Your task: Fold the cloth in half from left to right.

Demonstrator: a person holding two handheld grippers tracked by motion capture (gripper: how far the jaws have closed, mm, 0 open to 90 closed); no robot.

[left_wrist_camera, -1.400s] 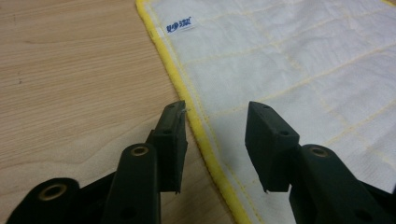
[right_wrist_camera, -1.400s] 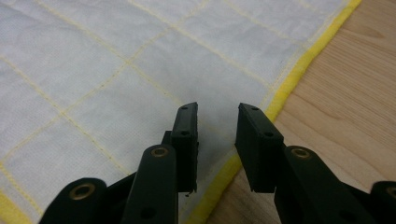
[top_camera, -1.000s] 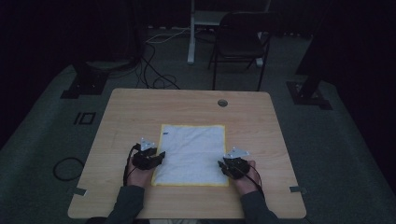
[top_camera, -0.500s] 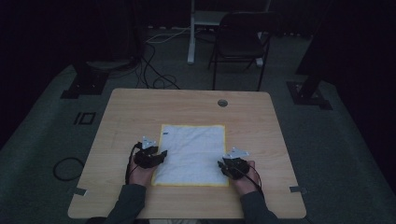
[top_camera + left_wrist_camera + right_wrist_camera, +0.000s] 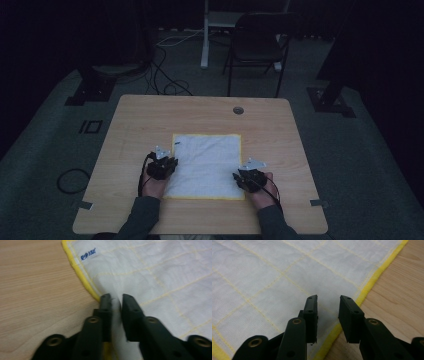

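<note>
White quilted cloth with yellow hem lies flat on wooden tabletop. Left gripper has just been closing – fingers pinch a raised fold at the left hem, likely for lifting. Right gripper straddles the right hem, fingers half-open, gripping nothing.

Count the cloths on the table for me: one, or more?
1. A white cloth with yellow edging lies flat on the table, nearer the person's side, between the left gripper and the right gripper. Nothing suggests a second one beneath.

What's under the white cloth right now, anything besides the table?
The white cloth lies flat on the wooden table, with bare wood showing all round its yellow edge. No bump shows in it, but whatever lies directly beneath is covered.
</note>
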